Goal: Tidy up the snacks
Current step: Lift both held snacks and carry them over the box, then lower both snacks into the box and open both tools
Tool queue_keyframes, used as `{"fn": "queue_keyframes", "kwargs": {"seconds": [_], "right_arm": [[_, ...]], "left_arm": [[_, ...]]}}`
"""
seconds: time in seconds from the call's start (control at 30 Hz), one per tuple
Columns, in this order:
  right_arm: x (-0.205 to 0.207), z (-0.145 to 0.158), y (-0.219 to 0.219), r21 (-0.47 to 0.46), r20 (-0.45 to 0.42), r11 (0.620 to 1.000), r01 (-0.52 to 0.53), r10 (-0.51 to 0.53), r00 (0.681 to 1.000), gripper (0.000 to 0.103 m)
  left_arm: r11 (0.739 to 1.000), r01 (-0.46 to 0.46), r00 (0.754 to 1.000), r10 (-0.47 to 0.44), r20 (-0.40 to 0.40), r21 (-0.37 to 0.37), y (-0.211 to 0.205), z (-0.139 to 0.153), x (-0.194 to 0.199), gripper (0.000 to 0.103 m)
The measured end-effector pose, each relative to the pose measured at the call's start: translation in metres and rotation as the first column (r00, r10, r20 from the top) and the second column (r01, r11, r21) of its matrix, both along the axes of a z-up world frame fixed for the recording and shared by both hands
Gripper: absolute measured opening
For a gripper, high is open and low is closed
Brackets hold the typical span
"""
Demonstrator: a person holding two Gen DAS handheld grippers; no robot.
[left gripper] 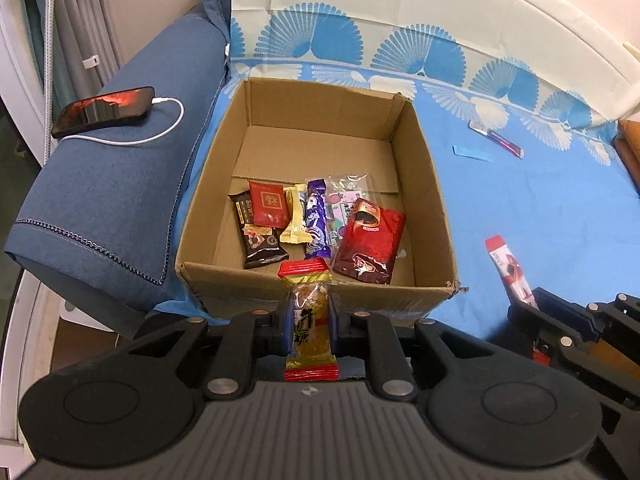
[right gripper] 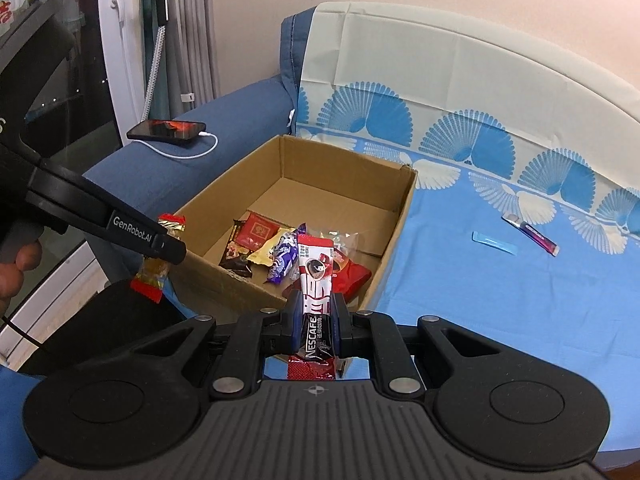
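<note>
An open cardboard box (left gripper: 436, 216) sits on a blue sheet, with several snack packets (left gripper: 312, 220) along its near side. My left gripper (left gripper: 310, 320) is shut on a gold and red candy bar (left gripper: 308, 312), held upright just before the box's near wall. My right gripper (right gripper: 316, 320) is shut on a red Nescafe stick (right gripper: 314, 276), upright near the box's (right gripper: 396, 236) near right corner. The left gripper (right gripper: 168, 246) with its candy (right gripper: 154, 272) shows at the left in the right wrist view. The stick (left gripper: 510, 272) also shows in the left wrist view.
A phone (left gripper: 104, 110) on a white cable lies on the blue sofa arm (left gripper: 100, 208) left of the box. A purple stick packet (left gripper: 502, 142) and a pale blue strip (left gripper: 472, 154) lie on the sheet right of the box.
</note>
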State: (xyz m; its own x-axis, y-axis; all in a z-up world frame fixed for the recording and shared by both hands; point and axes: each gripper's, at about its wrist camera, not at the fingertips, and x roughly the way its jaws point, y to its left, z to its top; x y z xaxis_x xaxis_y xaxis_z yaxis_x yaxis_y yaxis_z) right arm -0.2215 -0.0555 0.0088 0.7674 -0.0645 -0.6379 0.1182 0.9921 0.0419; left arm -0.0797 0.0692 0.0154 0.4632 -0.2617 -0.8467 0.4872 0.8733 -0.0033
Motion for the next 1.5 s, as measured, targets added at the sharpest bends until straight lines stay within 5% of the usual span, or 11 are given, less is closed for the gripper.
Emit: {"fn": "queue_keyframes", "kwargs": {"seconds": [0.7,1.5], "right_arm": [[0.093,-0.008,-0.032,0.02,0.022,1.0,-0.014,0.013,1.0,0.016],[0.207,-0.065,-0.071,0.053,-0.051,0.999,0.006,-0.003,0.999,0.016]], "left_arm": [[1.0,0.002,1.0,-0.003,0.017,0.01,-0.041,0.0,0.088,0.018],[0.996,0.007,1.0,-0.007,-0.002,0.086,-0.088,-0.053,0.197,0.018]]}}
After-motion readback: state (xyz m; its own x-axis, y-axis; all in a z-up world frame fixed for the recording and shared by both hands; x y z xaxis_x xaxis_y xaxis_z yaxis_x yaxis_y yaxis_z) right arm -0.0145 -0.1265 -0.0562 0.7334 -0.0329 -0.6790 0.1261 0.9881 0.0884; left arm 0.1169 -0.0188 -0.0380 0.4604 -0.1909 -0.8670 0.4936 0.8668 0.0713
